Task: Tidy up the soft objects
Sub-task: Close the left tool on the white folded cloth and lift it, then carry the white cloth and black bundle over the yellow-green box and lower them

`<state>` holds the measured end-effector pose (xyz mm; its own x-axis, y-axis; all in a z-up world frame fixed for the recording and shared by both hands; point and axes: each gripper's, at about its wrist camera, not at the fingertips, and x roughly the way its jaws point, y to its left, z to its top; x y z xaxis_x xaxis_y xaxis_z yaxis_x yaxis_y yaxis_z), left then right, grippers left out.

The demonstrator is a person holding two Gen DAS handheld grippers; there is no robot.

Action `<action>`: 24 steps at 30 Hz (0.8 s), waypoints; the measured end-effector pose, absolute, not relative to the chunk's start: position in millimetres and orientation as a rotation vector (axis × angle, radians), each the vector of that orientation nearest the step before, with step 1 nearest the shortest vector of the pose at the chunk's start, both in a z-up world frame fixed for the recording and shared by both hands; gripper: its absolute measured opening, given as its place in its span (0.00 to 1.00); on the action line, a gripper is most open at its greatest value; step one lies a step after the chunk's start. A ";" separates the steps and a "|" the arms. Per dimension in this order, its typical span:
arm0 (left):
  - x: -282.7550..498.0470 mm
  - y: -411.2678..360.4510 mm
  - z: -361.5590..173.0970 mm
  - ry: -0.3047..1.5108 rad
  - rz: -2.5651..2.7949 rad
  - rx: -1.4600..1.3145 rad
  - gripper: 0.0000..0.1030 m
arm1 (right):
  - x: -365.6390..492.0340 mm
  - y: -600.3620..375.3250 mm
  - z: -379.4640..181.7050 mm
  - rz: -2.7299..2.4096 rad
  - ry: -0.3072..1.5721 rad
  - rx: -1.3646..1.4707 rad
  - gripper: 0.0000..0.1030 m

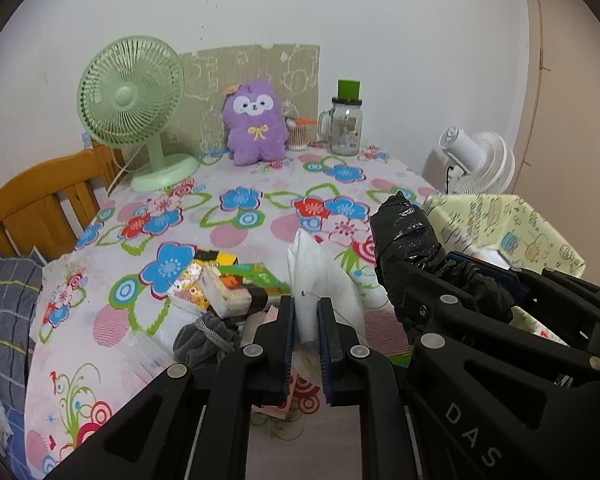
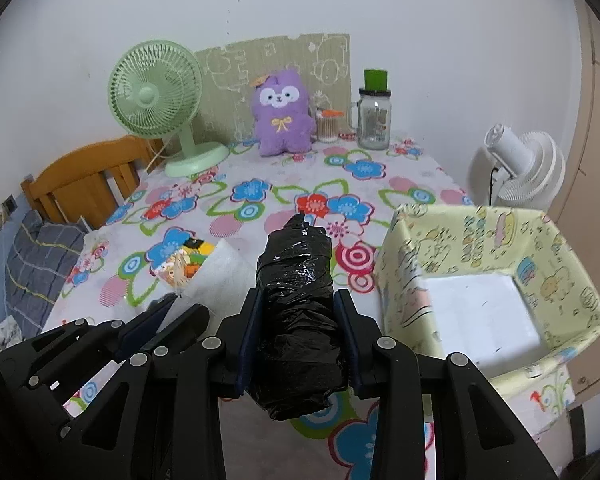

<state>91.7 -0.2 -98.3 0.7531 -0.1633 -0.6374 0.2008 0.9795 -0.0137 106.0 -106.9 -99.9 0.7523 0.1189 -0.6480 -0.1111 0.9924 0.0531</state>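
Note:
My left gripper point(image 1: 306, 308) is shut on a white soft cloth point(image 1: 320, 276) and holds it above the flowered table; the cloth also shows in the right wrist view point(image 2: 220, 276). My right gripper point(image 2: 298, 304) is shut on a black plastic-wrapped roll point(image 2: 296, 300), held just left of the yellow patterned box point(image 2: 412, 248). The roll point(image 1: 408, 236) and right gripper point(image 1: 480, 280) show at the right of the left wrist view. A grey sock-like cloth point(image 1: 206, 338) lies under the left gripper. A purple plush toy point(image 1: 256, 124) sits at the table's back.
A green fan point(image 1: 134, 112), a glass mug jar point(image 1: 345, 126) and a cotton swab jar point(image 1: 298, 134) stand at the back. Tissue packs and colourful packets point(image 1: 224, 288) lie near the left gripper. A white fan point(image 2: 528, 172) stands right. A wooden chair point(image 1: 36, 208) is left.

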 end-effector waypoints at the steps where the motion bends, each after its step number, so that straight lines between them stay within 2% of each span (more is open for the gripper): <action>1: 90.1 -1.3 -93.9 0.683 -0.197 0.058 0.09 | 104.5 -107.9 -95.9 0.127 0.702 0.011 0.38; 24: 73.9 -44.3 -37.4 0.600 -0.177 0.082 0.09 | 88.5 -150.2 -34.9 0.148 0.614 -0.005 0.38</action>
<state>73.9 -44.3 -37.4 0.8106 -0.1415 -0.5683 0.1890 0.9817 0.0251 88.5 -150.2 -34.9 0.8071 0.1371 -0.5743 -0.1402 0.9893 0.0392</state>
